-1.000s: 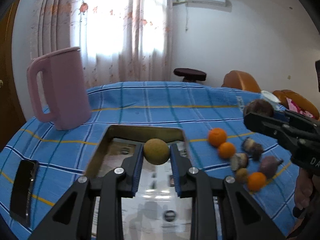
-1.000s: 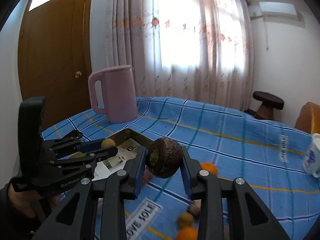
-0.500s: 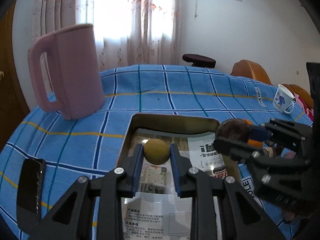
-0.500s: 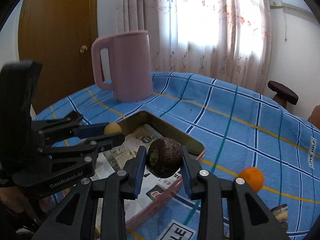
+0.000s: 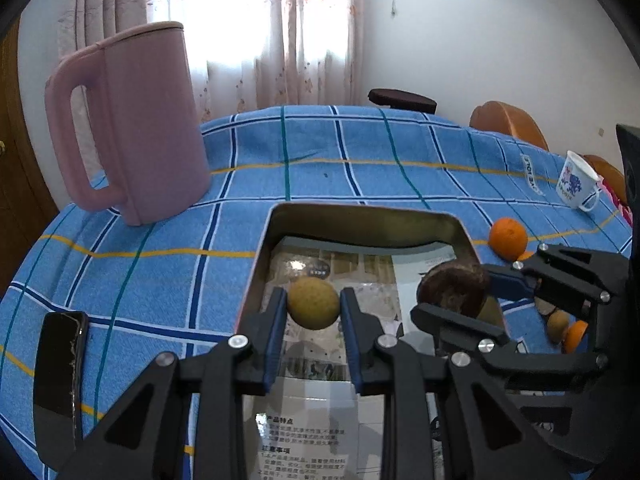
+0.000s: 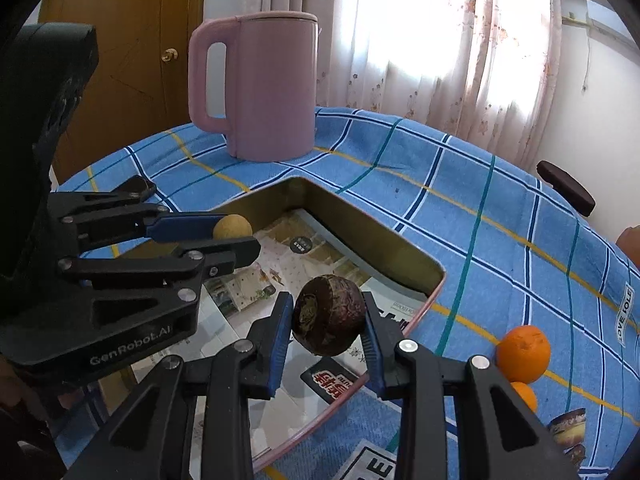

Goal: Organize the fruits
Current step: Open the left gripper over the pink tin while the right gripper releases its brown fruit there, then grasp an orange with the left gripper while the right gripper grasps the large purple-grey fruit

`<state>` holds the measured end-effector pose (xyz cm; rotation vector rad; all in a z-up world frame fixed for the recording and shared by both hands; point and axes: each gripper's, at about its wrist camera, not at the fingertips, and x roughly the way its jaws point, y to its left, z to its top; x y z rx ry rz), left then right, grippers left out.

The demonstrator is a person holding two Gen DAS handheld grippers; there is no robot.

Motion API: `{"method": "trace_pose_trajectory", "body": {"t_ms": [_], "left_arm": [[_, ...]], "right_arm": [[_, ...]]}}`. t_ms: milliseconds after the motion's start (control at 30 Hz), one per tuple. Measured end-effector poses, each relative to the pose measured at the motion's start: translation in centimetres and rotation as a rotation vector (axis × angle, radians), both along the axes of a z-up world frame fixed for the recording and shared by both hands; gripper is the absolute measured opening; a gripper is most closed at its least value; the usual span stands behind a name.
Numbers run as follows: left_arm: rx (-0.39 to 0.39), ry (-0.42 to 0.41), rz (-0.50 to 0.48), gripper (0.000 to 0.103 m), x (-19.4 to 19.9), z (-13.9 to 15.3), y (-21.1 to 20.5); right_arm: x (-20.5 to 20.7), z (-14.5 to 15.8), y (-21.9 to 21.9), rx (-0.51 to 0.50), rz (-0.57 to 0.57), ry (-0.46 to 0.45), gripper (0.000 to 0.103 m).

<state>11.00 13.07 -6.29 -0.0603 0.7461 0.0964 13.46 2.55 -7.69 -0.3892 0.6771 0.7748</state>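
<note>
My left gripper [image 5: 313, 312] is shut on a small yellow-brown round fruit [image 5: 313, 302], held just above the paper-lined metal tray [image 5: 360, 218]. My right gripper [image 6: 328, 320] is shut on a dark brown-purple round fruit [image 6: 329, 321], hanging over the tray's right side [image 6: 400, 258]. In the right wrist view the left gripper [image 6: 224, 236] reaches in from the left with the yellow fruit [image 6: 232, 227] over the tray. In the left wrist view the right gripper [image 5: 456, 296] comes in from the right with the dark fruit [image 5: 454, 288]. Oranges [image 6: 523, 354] lie on the blue checked cloth right of the tray.
A tall pink jug [image 5: 132, 124] stands behind the tray at the left. A black phone [image 5: 60, 368] lies at the cloth's left edge. A white cup [image 5: 576, 184] stands far right. More small fruits [image 5: 560, 324] lie right of the tray. A dark stool [image 6: 564, 192] is beyond the table.
Both grippers have moved forward and down over the tray, each still holding its fruit. The right gripper came from above the loose fruits across to the tray's right side.
</note>
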Motion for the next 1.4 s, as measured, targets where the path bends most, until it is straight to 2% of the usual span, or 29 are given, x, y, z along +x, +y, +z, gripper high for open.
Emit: {"method": "trace_pose_trajectory", "body": {"t_ms": [133,167,200,300,367,500,633,800,1033,1167,1267,1333,1400], "left_arm": [[0.007,-0.005,0.007,0.032,-0.3,0.0,0.0],[0.006,-0.013,0.016,0.04,-0.6,0.2,0.0],[0.002,-0.024,0.022,0.055,-0.8,0.4,0.1],[0.002,-0.117,0.035,0.077,-2.8,1.9,-0.2],[0.002,-0.167,0.031,0.078,-4.0,2.9,-1.1],[-0.013,-0.218,-0.026,0.086,-5.4,3.8,-3.7],[-0.033,-0.231,-0.112,0.087,-6.1,3.6,-7.6],[-0.031,-0.194,-0.198,0.088,-5.6,2.1,-12.2],[-0.02,-0.14,-0.258,0.088,-5.3,0.6,-15.9],[-0.028,-0.109,-0.27,0.088,-4.8,-0.1,-16.6],[-0.027,-0.098,-0.285,0.088,-4.6,-0.2,-17.3],[-0.019,-0.094,-0.297,0.087,-4.6,-0.2,-17.8],[-0.017,-0.085,-0.314,0.085,-4.4,-0.3,-18.4]], "right_arm": [[-0.4,0.1,0.1,-0.004,-0.004,-0.007,0.038],[-0.7,0.3,-0.2,-0.003,-0.012,-0.015,0.042],[-0.9,0.6,-0.4,0.002,-0.016,-0.023,0.048],[-2.4,2.2,-2.6,0.048,-0.041,-0.074,0.055],[-3.3,3.1,-4.6,0.082,-0.053,-0.088,0.055],[-5.8,4.6,-10.8,0.09,-0.168,-0.182,0.057],[-7.2,4.7,-17.5,0.104,-0.32,-0.226,0.069],[-5.5,2.8,-22.5,0.131,-0.46,-0.107,0.07],[-3.1,1.1,-22.1,0.135,-0.434,0.022,0.07],[-1.9,-0.1,-21.8,0.085,-0.433,0.097,0.07],[-1.5,-0.5,-22.7,0.136,-0.417,0.154,0.067],[-1.9,-0.2,-23.1,0.17,-0.41,0.144,0.054],[-2.4,0.3,-23.7,0.168,-0.454,0.093,0.054]]}}
